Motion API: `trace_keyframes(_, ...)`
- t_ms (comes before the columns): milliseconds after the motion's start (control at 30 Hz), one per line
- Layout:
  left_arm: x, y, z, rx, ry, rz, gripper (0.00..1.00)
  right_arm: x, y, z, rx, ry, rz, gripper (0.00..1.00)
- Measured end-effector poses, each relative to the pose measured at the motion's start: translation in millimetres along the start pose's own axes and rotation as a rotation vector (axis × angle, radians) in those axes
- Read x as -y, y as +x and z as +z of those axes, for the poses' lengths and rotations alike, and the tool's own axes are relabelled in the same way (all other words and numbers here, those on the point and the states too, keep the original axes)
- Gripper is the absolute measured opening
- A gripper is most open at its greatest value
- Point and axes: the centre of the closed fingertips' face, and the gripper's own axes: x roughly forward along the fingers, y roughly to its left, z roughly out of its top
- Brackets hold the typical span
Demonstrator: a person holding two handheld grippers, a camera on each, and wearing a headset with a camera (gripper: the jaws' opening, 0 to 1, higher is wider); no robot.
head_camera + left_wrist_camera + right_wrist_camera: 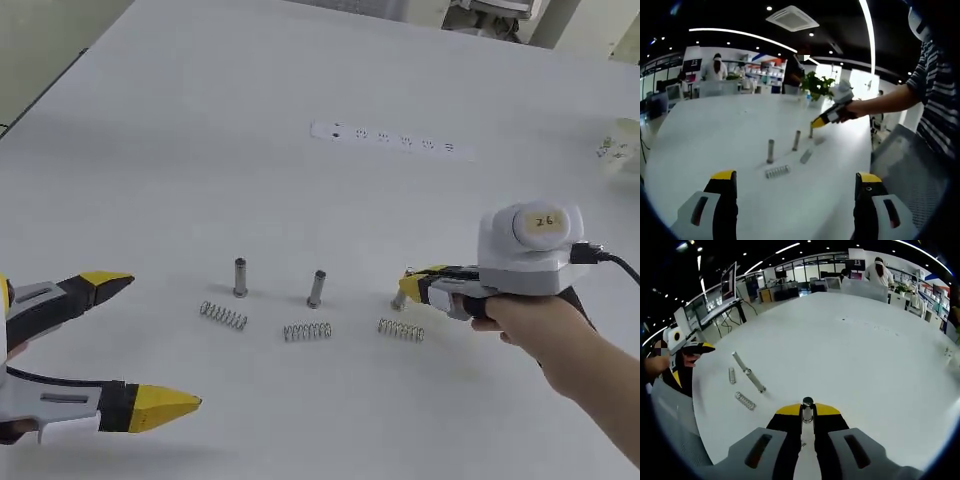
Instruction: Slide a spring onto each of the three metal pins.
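Observation:
Three short metal pins stand in a row on the white table: the left pin (240,277), the middle pin (317,288) and the right pin (398,299). In front of each lies a spring: (223,316), (307,331), (401,329). My right gripper (412,284) is shut on the right pin (807,404), whose top shows between the yellow-tipped jaws of the right gripper (807,413). At the near left my left gripper (145,343) is open and holds nothing, well short of the left spring. Beyond the wide-open left gripper (796,192) stand the pins (770,150) and a spring (777,171).
A white power strip (392,140) lies farther back on the table (150,150). A small object (618,148) sits at the far right edge. People stand at benches beyond the far end of the table (715,67).

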Motion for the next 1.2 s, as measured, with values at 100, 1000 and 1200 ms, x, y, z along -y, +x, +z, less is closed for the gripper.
trace_keyframes(100,0.5,0.6,-1.0,-0.004,-0.002,-0.002,0.95,1.1,-0.6,-0.9,-0.001,0.000,-0.002,0.05)
trace_keyframes(1000,0.3,-1.4,-2.3,-0.012,-0.005,0.000,0.95,-4.7,-2.7,-6.0,-0.014,-0.080,-0.009,0.06)
trace_keyframes(1200,-0.7,-1.7,0.3,-0.003,-0.005,0.001,0.95,-6.3,-3.7,-7.9,-0.020,-0.097,-0.004,0.06)
